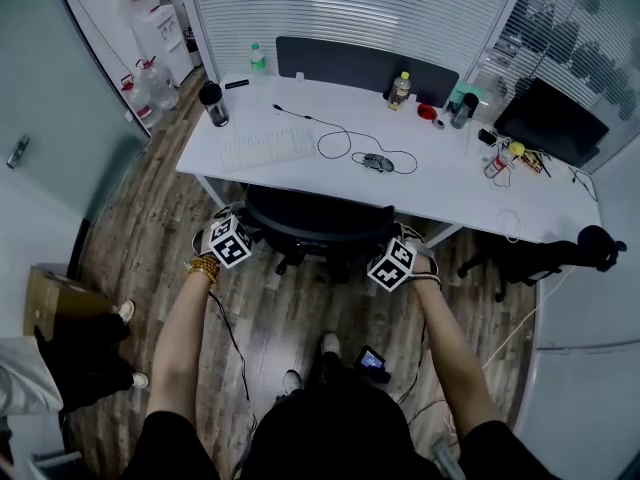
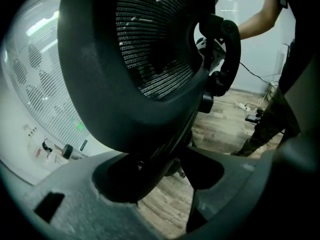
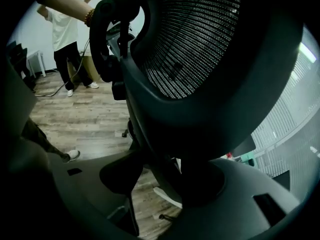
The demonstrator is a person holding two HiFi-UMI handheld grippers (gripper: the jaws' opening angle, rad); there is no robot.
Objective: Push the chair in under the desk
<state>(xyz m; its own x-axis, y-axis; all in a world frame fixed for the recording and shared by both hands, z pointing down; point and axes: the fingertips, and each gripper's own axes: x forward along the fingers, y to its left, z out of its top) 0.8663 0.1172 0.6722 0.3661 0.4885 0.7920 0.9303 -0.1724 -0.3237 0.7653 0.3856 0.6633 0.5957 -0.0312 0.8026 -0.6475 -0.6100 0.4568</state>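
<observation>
A black mesh-backed office chair [image 1: 318, 223] stands at the white desk [image 1: 300, 118], its seat partly under the front edge. My left gripper [image 1: 236, 222] is at the left side of the backrest and my right gripper [image 1: 400, 244] at the right side. In the left gripper view the backrest rim [image 2: 125, 119] runs down between the open jaws of the left gripper [image 2: 165, 184], with floor showing beside it. The right gripper view shows the same: the rim [image 3: 200, 134] sits between the spread jaws of the right gripper [image 3: 165, 184], with a gap on the left.
On the desk lie a keyboard [image 1: 268, 148], a mouse [image 1: 378, 162], a cable, bottles and a dark tumbler [image 1: 213, 103]. A monitor [image 1: 552, 120] and a second black chair [image 1: 540, 256] are at the right. A person [image 1: 60, 353] stands at the left by a cardboard box [image 1: 50, 298].
</observation>
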